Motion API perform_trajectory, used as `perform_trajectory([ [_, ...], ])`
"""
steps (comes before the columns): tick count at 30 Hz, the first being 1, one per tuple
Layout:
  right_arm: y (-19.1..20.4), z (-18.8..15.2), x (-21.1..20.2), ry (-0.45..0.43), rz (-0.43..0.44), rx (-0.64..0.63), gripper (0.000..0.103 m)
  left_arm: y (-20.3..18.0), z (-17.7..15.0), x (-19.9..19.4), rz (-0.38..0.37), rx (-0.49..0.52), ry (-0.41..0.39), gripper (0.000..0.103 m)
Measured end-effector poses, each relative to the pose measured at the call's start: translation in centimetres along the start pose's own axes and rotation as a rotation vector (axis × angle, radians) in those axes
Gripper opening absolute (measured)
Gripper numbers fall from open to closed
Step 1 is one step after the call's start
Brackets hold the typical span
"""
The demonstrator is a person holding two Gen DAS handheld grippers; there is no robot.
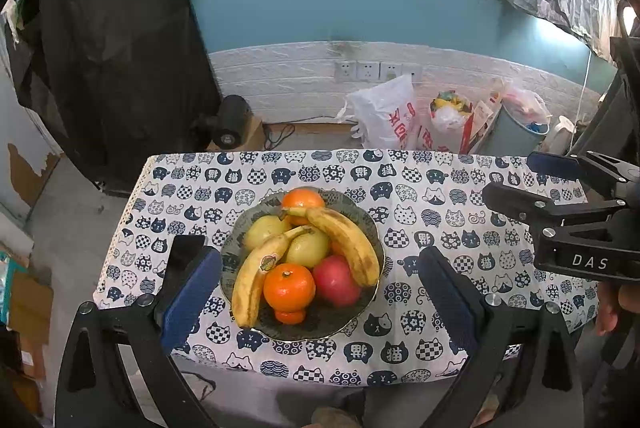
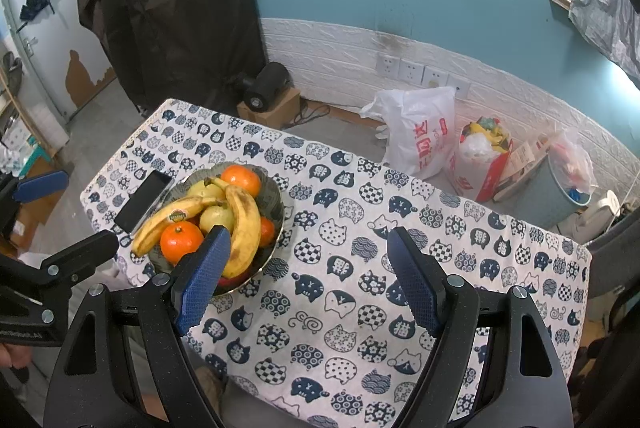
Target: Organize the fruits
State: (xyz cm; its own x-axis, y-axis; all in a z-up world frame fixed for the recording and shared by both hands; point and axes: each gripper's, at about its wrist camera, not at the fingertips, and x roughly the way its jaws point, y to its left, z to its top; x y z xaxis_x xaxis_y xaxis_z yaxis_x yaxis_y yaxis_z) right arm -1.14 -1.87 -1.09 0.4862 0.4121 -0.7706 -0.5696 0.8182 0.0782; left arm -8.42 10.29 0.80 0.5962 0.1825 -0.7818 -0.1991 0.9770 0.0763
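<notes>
We look down on a counter (image 1: 440,328) draped in a white cloth printed with dark blue cat faces. On it sits a dark patterned bowl (image 1: 236,228), and all the fruit we can see lies heaped inside it: two spotted bananas (image 1: 348,240), two yellow-green pears (image 1: 308,248), a red apple (image 1: 336,280), and oranges (image 1: 289,286) at the front and back. A black phone (image 2: 144,199) lies flat just beside the bowl. The left tool (image 1: 320,292) hovers above the bowl, its blue pads spread wide apart and holding nothing; the right tool (image 2: 308,280) hangs over bare cloth beside the bowl, likewise spread and empty. This fits either fruit gathered in and tidy, or a pile waiting to be sorted out; we cannot tell which. For any pick, we judge the bananas on top are best taken across the middle, gently, since round fruit beneath may roll.
</notes>
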Motion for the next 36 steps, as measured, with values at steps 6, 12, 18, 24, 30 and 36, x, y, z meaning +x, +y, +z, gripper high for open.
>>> perform_trajectory([
  [6, 0.04, 0.0, 0.01, 0.001, 0.0, 0.0, 0.079, -0.05, 0.01, 0.02, 0.005, -0.001, 0.007, 0.099],
  [12, -0.02, -0.05, 0.0, 0.002, -0.001, 0.0, 0.079, 0.1, 0.02, 0.15, 0.016, -0.006, 0.017, 0.1],
  [18, 0.15, 0.03, 0.03, 0.001, 0.0, -0.001, 0.079, 0.14, -0.05, 0.33, 0.012, -0.013, 0.026, 0.099],
  [24, 0.05, -0.04, 0.02, 0.001, -0.001, -0.002, 0.079, 0.03, -0.03, 0.34, 0.013, -0.008, 0.022, 0.099],
  [30, 0.03, -0.05, 0.03, 0.002, -0.002, -0.001, 0.079, -0.1, -0.05, 0.38, 0.015, -0.004, 0.028, 0.099],
  [36, 0.05, -0.06, 0.04, 0.003, -0.001, -0.002, 0.079, -0.08, -0.09, 0.43, 0.008, -0.005, 0.033, 0.099],
])
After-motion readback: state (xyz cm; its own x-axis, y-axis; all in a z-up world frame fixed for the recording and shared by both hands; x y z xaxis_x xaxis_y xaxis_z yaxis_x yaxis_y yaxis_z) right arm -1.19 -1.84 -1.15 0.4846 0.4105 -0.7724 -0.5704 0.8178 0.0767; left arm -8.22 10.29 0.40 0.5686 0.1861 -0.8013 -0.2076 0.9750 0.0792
